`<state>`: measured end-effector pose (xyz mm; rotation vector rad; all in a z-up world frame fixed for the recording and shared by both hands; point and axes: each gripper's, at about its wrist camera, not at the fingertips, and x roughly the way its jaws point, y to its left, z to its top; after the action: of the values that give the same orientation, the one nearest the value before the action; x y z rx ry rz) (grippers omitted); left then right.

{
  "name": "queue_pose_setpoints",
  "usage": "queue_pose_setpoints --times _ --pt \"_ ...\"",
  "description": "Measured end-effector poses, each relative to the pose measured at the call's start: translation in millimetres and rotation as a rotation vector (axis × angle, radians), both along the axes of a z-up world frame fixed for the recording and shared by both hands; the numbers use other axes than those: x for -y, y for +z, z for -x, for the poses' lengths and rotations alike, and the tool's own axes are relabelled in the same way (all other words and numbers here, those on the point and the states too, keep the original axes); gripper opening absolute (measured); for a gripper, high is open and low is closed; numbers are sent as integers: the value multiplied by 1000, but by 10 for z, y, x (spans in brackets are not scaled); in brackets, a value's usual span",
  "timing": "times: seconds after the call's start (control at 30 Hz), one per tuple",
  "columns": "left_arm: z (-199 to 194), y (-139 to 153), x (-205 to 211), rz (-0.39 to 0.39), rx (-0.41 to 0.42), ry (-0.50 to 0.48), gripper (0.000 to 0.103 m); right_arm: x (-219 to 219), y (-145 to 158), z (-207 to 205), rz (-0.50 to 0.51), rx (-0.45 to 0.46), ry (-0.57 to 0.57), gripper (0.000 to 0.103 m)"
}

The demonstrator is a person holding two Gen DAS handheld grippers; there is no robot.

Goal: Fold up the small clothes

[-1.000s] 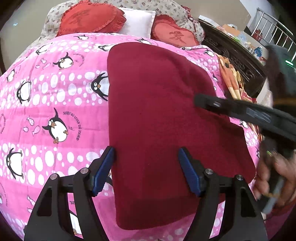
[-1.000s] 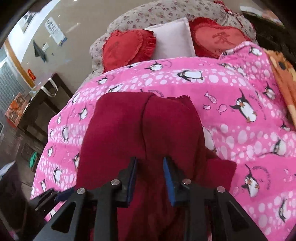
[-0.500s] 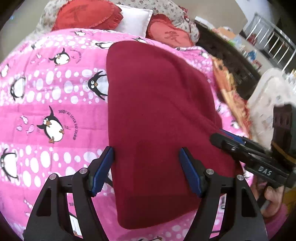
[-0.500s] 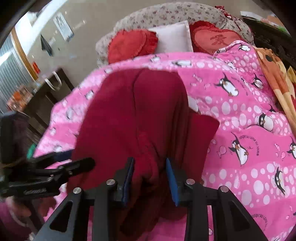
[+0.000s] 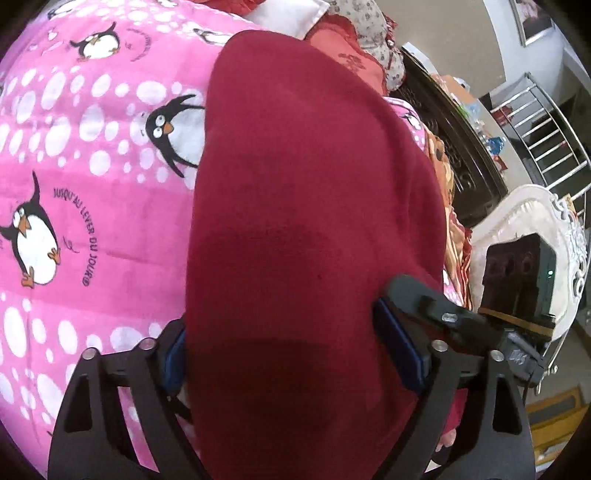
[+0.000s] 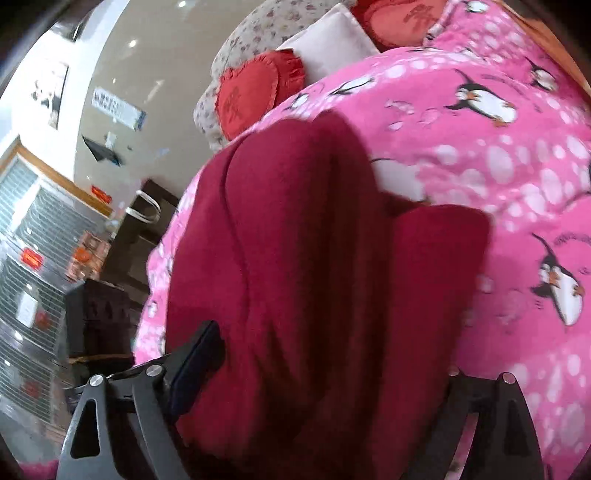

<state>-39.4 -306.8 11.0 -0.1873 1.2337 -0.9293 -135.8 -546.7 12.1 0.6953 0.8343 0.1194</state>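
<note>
Garment (image 5: 306,229): dark red fleece piece, lying lengthwise on pink penguin-print blanket (image 5: 92,229), long axis running near to far toward the pillows. Left gripper (image 5: 295,354) sits at the near end of the garment, jaws spread wide, blue-padded fingers (image 5: 400,350) on either side of the cloth; left finger partly hidden behind the cloth edge, so contact there cannot be judged. Cloth fills the whole span between the two fingers. From the right wrist view, right gripper (image 6: 317,373) is also set wide: its left finger (image 6: 195,363) shows at the garment's left edge, its right finger is covered by bunched red fabric (image 6: 314,258). Whether the fabric is pinched cannot be told. Same view shows a lengthwise ridge in the cloth and a separate flap (image 6: 439,240) lying flat to the right on the blanket. Right gripper body appears in the left wrist view, near right, just beside the garment's right edge. Far end: red heart cushion (image 6: 251,96), white pillow (image 6: 332,51), floral bolster (image 6: 258,29). Dark carved furniture (image 5: 461,155) stands at right of the bed.
</note>
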Motion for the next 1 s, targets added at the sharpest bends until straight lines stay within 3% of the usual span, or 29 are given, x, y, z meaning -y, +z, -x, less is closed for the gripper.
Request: queue_pose_setpoints --times 0.1,0.2,0.33,0.4,0.47,0.53,0.57,0.6,0.7,0.77,0.8,0.87,0.93,1.0 --pt "-9 166 -168 24 -23 -11 63 -141 162 7 32 8 14 63" --pt "65 422 -399 -5 19 -8 63 -251 424 97 -38 61 56 54" --pt "156 735 -840 -76 83 6 63 -606 627 150 -60 98 117 54" --pt "151 722 -1006 -127 82 31 63 -773 590 141 -93 100 132 57" --pt "136 586 -1142 -193 79 60 63 -955 400 69 -90 24 140 57" --pt "151 366 -1208 -267 75 80 66 -1107 260 33 1 -73 158 57" --pt "184 261 -1234 -294 90 90 72 -1170 218 68 68 -117 156 57" --pt "234 231 -1273 -269 118 106 75 -1197 215 129 105 -121 146 57" --pt "334 277 -1309 -258 176 138 75 -1235 380 391 130 -67 112 57" --pt "363 324 -1323 -257 201 160 74 -1300 578 487 229 -33 124 57" --pt "387 351 -1335 -258 211 170 74 -1367 736 540 289 18 127 57" --pt "426 383 -1371 -267 233 184 74 -1506 936 608 305 104 143 57" --pt "480 426 -1428 -285 271 206 74 -1737 1006 633 315 145 206 55" --pt "517 459 -1437 -298 294 221 74 -1942 877 577 383 116 259 53"
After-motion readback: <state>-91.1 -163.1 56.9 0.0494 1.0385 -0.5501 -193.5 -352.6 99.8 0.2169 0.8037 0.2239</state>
